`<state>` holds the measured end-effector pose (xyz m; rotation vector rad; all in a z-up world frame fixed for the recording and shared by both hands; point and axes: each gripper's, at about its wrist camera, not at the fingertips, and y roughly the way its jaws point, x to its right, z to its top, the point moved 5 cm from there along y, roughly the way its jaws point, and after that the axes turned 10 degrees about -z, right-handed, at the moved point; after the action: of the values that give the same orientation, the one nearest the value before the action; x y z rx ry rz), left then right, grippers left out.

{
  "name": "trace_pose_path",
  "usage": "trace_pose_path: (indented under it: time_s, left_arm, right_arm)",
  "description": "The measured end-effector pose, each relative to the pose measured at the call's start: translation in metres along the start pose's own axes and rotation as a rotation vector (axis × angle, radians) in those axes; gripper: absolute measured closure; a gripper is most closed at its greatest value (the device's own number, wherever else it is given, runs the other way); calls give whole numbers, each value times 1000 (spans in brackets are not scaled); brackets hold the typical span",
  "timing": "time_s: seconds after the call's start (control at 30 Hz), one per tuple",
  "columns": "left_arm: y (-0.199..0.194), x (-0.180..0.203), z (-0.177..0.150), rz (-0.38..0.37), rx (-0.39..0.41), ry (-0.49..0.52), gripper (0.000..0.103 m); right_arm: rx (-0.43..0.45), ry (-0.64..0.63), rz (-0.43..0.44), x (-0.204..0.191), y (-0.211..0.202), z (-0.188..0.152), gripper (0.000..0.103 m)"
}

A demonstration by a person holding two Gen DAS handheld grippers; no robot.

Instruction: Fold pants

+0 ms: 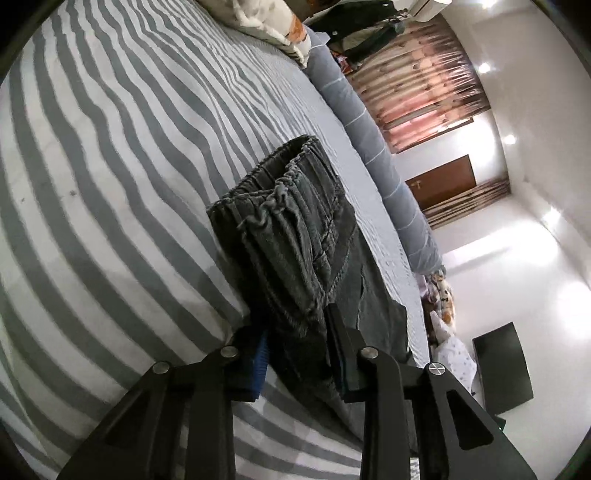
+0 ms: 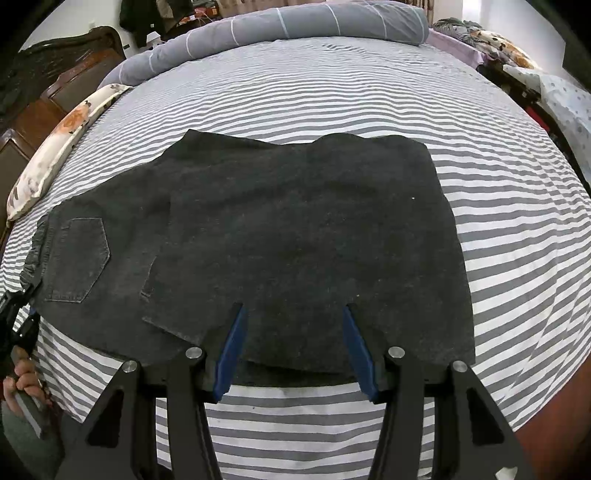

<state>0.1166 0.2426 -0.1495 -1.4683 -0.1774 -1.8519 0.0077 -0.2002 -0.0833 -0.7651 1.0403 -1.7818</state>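
The pants (image 2: 295,236) lie on the striped bed (image 2: 332,92), already folded over once; the waistband (image 1: 273,184) sits at the 9 o'clock end in the right wrist view, the folded leg section toward 3 o'clock.

The left tool (image 1: 295,350) straddles the waistband end, fabric bunched between its jaws; the gap is narrow, the jaws apparently bearing on the cloth, so the pants are judged gripped there; this hold suits lifting that end for the next fold. The hand (image 2: 22,376) on the left tool shows at 8 o'clock in the right wrist view.

The right tool (image 2: 291,347) stands at medium width over the near edge at 6 o'clock, its blue pads (image 2: 231,354) clear of the cloth, holding nothing; it is placed to take or pin that edge.

A bolster (image 2: 295,22) lies along the far side at 12 o'clock.
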Motion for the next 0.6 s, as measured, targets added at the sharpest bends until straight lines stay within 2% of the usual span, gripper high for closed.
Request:
trace_pose_path:
  time_s: [0.23,0.3,0.43,0.6]
  left_arm:
    - [16,5,12,-8,-1,-33,73]
    - [18,9,13,19,9,-29,74]
    - [19,14,9,88,7,48,81]
    - [21,22,9,147,4,94,83]
  right_arm:
    - [3,2,2,1,0,2,52]
    - [4,-4,1,0,0,3,53]
    - [3,-4,7,2,0,4,52]
    - [14,1,8,5,-2,4,52]
